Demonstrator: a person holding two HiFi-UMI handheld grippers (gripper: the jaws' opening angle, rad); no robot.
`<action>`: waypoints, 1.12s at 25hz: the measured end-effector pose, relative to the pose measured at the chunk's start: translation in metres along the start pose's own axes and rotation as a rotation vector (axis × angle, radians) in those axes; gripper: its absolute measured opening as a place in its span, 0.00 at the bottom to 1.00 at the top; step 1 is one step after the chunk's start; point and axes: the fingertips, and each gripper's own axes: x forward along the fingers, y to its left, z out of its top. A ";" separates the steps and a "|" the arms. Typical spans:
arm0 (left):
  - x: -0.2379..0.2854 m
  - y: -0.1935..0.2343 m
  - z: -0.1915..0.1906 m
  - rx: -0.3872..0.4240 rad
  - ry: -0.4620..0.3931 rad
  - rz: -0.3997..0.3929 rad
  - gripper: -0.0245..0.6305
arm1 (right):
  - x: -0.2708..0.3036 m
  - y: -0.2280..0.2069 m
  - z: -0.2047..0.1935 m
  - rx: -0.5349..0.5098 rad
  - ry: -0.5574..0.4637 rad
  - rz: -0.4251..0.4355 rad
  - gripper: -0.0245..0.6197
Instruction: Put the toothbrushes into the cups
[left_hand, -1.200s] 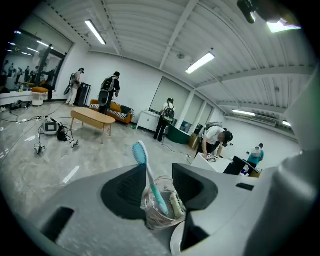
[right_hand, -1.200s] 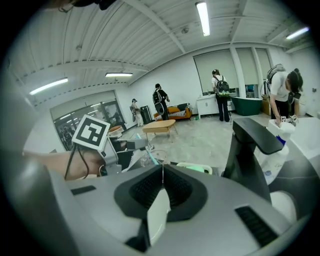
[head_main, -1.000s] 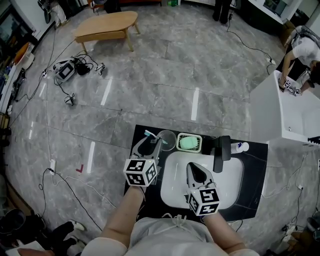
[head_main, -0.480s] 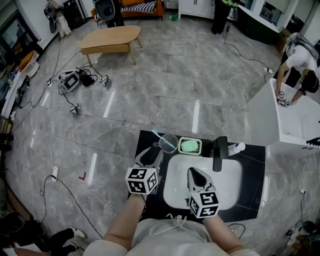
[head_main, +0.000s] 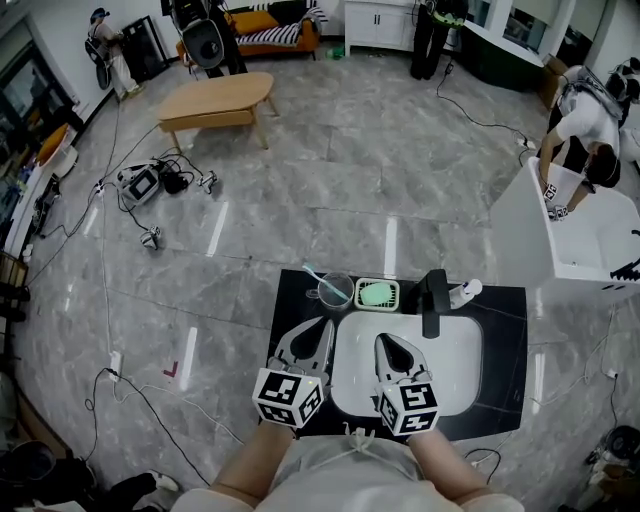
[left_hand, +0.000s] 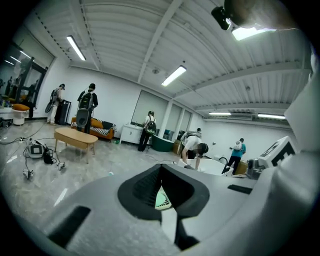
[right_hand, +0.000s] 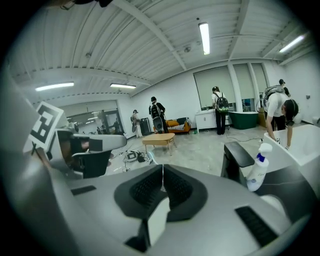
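Note:
A clear cup (head_main: 336, 290) stands at the back of the black counter (head_main: 505, 352), left of the sink. A teal toothbrush (head_main: 313, 274) stands in it and leans out to the upper left. My left gripper (head_main: 322, 327) hangs over the counter's left side, well short of the cup. Its jaws have just been closing and now meet with nothing between them, as the left gripper view (left_hand: 161, 172) also shows. My right gripper (head_main: 386, 341) hovers over the white sink (head_main: 455, 350), shut and empty; its pads (right_hand: 150, 187) touch.
A green soap dish (head_main: 378, 293) sits next to the cup, then a black faucet (head_main: 432, 300) and a white spray bottle (head_main: 462, 292). A white tub (head_main: 580, 235) with a person bent over it stands at the right. Cables lie on the floor at the left.
The left gripper let go of the toothbrush, which now stands in the cup, drew back toward me and shut. The right gripper barely shifted.

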 end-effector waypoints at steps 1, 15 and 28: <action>-0.002 -0.008 0.003 0.011 -0.006 -0.021 0.07 | -0.001 0.001 0.002 -0.004 -0.004 -0.002 0.08; -0.006 -0.040 -0.007 0.050 -0.006 -0.088 0.07 | -0.019 0.003 0.010 -0.060 -0.046 -0.034 0.08; -0.008 -0.039 -0.005 0.102 0.003 -0.060 0.07 | -0.022 0.008 0.010 -0.072 -0.049 -0.009 0.08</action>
